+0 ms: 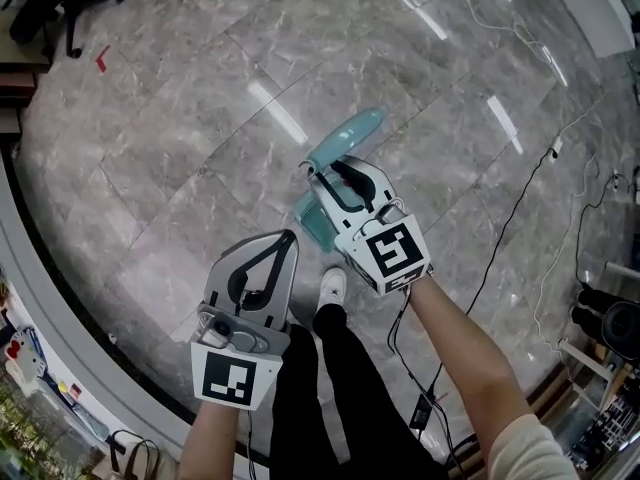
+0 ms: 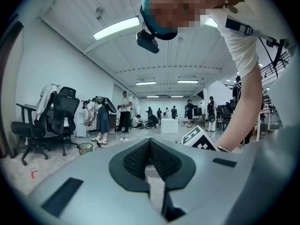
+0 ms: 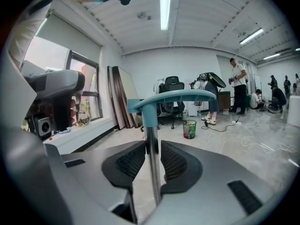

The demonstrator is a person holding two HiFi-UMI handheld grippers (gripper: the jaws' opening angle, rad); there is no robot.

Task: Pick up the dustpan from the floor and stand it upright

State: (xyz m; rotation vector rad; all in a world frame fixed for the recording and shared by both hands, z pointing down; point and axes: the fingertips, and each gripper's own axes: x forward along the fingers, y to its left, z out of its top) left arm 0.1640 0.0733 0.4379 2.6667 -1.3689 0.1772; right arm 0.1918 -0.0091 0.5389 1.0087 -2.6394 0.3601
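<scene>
Grey marble-look floor point(image 1: 200, 118) spread beneath both tools, glossy with streaks of ceiling light. Long-handled teal dustpan point(image 1: 345, 140) caught in the right gripper point(image 1: 315, 173): silver shaft point(image 3: 151, 163) standing upright between the two ribbed pads, clamped from either side with the jaws only a shaft's width apart; curved teal grip point(image 3: 173, 97) just above and beyond the jaw tips; teal pan point(image 1: 318, 220) tucked under the tool's body, beside a white shoe point(image 1: 333, 286). Hard to tell whether the pan rests on the floor or hangs clear of it. Left gripper point(image 1: 290, 236) to the left of and behind the right one, apart from the dustpan, jaws brought together at the tips with nothing between them. Black office chair point(image 2: 61, 116) far ahead of the left tool. Thin cables point(image 1: 520, 208) trailing over the floor to the right of the right tool. Small green wastebasket point(image 3: 189, 129) well ahead of the right tool's jaws.
</scene>
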